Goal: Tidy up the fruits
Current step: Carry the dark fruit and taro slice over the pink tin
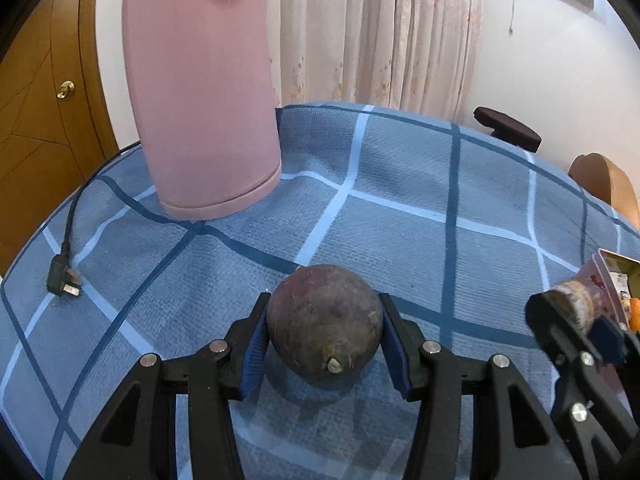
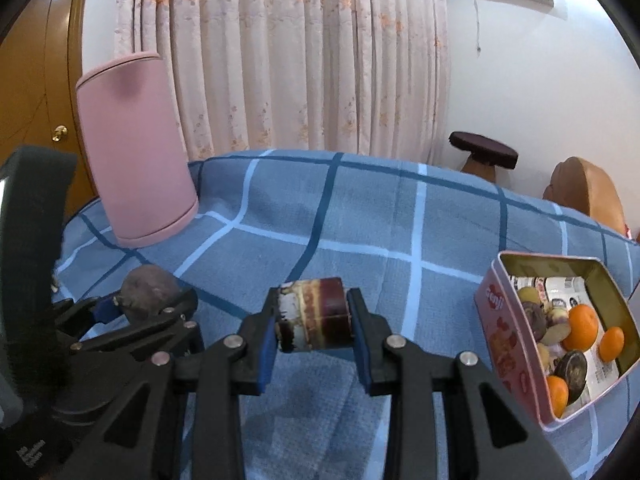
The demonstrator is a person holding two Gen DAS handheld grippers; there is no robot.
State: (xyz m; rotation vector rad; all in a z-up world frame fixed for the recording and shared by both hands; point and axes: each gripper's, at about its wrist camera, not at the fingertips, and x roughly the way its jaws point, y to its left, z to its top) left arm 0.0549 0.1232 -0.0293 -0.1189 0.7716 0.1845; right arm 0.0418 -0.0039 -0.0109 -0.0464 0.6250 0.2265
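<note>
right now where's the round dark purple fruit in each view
Left wrist view: the round purple fruit sits low and centre, between the left claw's pads.
Right wrist view: the same fruit is at lower left, in that claw.
Shared landmark: the pink kettle stands on the checked cloth, upper left in both.

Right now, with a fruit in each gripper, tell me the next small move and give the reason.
Probably carry the right gripper rightward over the open tin and let go there. It is shut on a cut purple fruit piece, the tin beside it already holds oranges and similar cut pieces, and it sits nearer that side. The left gripper, shut on the round purple fruit, can follow.
</note>
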